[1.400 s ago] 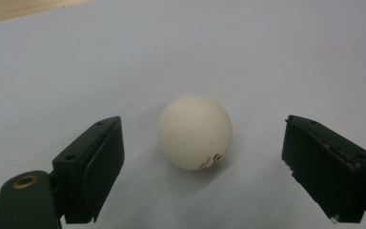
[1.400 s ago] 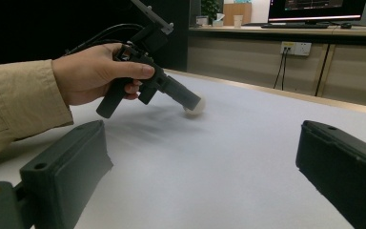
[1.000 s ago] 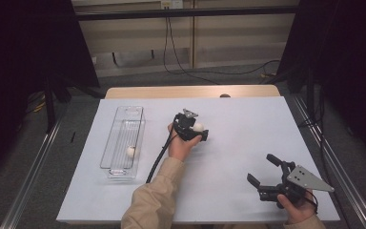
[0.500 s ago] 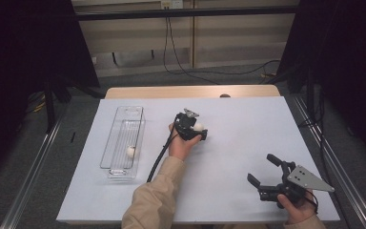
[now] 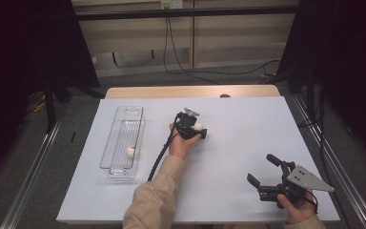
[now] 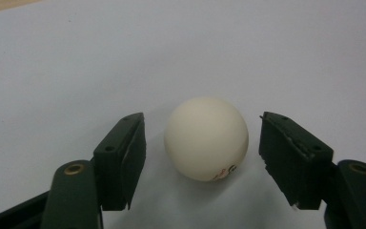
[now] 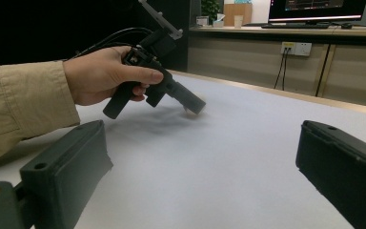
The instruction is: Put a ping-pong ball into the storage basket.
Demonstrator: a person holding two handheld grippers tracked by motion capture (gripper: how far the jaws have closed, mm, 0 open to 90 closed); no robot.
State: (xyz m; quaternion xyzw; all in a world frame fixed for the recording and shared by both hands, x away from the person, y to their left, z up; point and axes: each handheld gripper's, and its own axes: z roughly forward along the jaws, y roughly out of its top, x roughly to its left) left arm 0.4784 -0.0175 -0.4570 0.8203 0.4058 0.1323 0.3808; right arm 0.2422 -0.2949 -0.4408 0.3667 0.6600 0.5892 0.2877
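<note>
Tray (image 5: 119,143) clear, left on table (image 5: 248,124), holds one white ball (image 5: 131,151) | left gripper (image 6: 202,143) jaws apart around second ball (image 6: 206,138), not touching | right gripper (image 5: 267,174) wide open, empty

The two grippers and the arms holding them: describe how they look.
Both grippers are black with two blocky jaws. The left gripper trails a black cable and has a small grey plate on top. The right gripper carries a grey three-cornered plate. The left sleeve is beige.
</note>
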